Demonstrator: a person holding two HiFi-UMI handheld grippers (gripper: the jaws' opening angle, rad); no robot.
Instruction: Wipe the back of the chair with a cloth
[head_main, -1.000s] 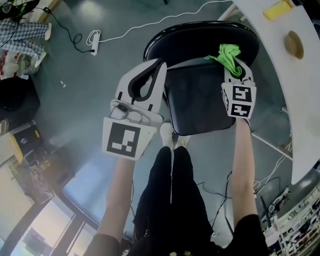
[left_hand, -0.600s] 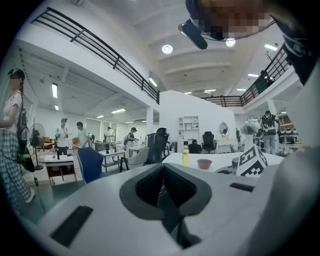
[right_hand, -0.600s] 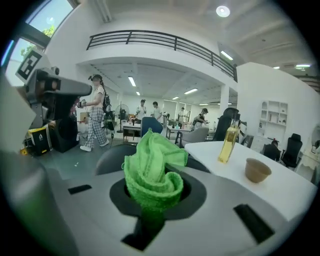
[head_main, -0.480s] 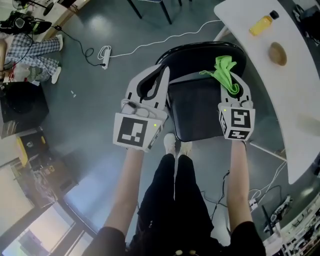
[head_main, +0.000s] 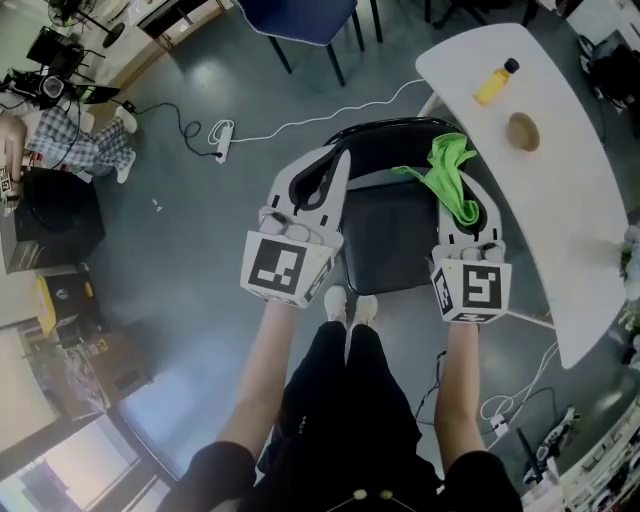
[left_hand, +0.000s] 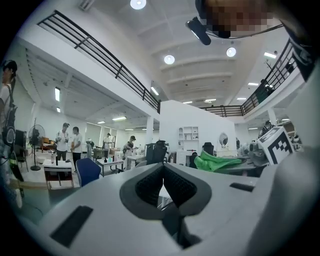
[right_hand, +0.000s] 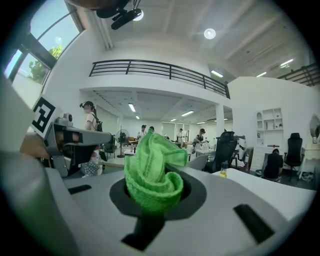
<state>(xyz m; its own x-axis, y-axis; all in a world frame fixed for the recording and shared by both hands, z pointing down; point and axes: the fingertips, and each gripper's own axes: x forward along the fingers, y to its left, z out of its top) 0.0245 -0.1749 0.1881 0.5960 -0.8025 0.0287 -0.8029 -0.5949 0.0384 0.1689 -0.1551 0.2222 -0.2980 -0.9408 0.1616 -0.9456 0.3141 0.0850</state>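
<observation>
A black chair stands on the floor below me, its seat (head_main: 390, 245) in front of my feet and its curved backrest (head_main: 385, 135) at the far side. My right gripper (head_main: 466, 200) (right_hand: 155, 192) is shut on a bunched green cloth (head_main: 450, 178) (right_hand: 152, 172), held over the chair's right side near the backrest. From the left gripper view the cloth (left_hand: 216, 162) shows off to the right. Over the chair's left edge, my left gripper (head_main: 338, 160) (left_hand: 163, 167) is shut with nothing in it. Both grippers hang in the air, apart from the chair.
A white curved table (head_main: 570, 210) at the right carries a yellow bottle (head_main: 493, 82) and a brown object (head_main: 522, 130). A power strip with a white cable (head_main: 222, 135) lies on the floor at the left. A blue chair (head_main: 300, 15) stands beyond, a black box (head_main: 55, 215) far left.
Both grippers have drawn back toward my body and sit lower in the head view, with more floor and table showing. The cloth stays in the right gripper.
</observation>
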